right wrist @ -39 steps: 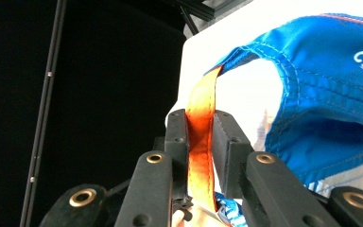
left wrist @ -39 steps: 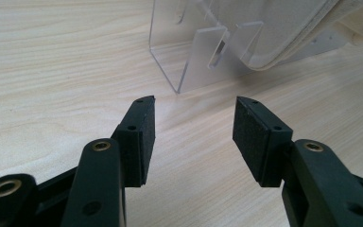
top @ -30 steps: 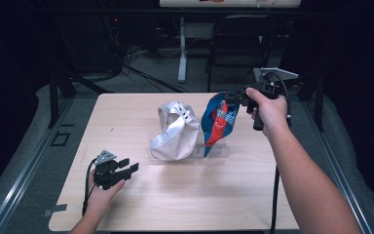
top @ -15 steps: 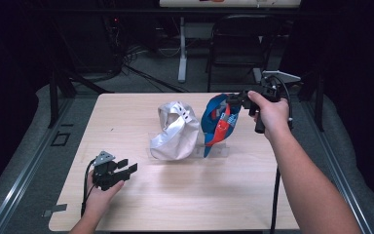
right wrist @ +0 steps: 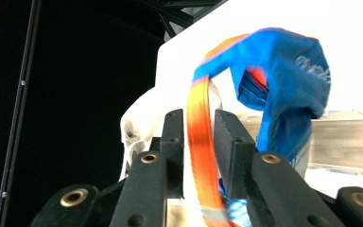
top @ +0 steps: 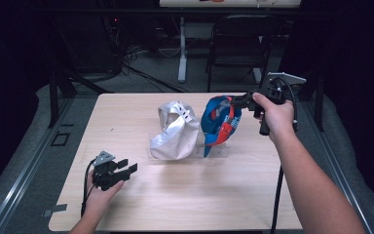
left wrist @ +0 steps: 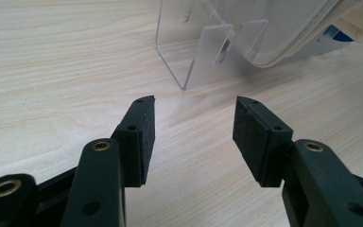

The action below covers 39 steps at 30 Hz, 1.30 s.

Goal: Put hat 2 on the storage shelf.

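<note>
1. The right gripper point(top: 244, 100), held above the far right part of the wooden surface point(top: 185, 195), has its jaws nearly closed on the orange strap point(right wrist: 199, 142) of a blue cap point(top: 219, 119).
2. In the right gripper view, the strap runs straight up between the two jaws, and the blue crown point(right wrist: 283, 85) hangs above and to the right of them.
3. The cap sits just beside a white cap point(top: 173, 131), which rests on a clear stand point(left wrist: 203, 52).
4. The left gripper point(top: 121, 170) hovers low over the near left of the surface, its jaws wide apart with nothing between them.
5. In the left gripper view, the clear stand and the white cap's edge point(left wrist: 283, 33) lie ahead of the open jaws, well apart from them.
</note>
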Each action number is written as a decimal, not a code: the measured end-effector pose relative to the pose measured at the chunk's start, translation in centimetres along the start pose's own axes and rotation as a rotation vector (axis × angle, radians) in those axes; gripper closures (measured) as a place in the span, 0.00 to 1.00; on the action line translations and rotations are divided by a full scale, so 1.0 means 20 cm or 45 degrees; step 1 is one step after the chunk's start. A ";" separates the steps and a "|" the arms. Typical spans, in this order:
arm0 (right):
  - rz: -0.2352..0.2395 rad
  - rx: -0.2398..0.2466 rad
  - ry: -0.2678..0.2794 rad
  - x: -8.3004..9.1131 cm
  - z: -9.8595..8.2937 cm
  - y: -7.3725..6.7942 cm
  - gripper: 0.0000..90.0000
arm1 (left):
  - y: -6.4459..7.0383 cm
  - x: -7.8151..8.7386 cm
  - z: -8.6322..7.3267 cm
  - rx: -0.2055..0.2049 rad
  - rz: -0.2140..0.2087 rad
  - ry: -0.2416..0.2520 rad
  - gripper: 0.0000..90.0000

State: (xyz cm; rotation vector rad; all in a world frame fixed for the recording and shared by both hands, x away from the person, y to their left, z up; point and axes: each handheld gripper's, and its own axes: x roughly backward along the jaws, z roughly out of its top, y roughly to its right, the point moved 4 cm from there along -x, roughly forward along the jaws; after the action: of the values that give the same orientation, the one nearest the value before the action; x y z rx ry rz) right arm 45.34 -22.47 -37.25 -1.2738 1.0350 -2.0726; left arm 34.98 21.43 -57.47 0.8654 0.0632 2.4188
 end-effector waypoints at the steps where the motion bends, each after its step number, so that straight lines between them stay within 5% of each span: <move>1: -0.015 0.020 0.009 0.02 0.00 0.00 0.80 | 0.00 0.00 0.00 -0.001 0.004 0.000 0.56; 26: -0.176 0.212 0.026 0.14 -0.17 0.06 0.68 | 0.00 0.00 0.00 0.004 0.004 0.001 0.55; 39: -0.307 0.371 -0.009 0.08 -0.43 0.28 0.59 | -0.01 0.01 0.00 0.005 0.007 -0.014 0.55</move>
State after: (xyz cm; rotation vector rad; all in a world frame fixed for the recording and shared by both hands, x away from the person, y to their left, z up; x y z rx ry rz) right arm 37.07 -23.97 -43.40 -1.3034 0.5688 -2.2930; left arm 34.93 21.61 -57.47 0.8812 0.0612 2.4200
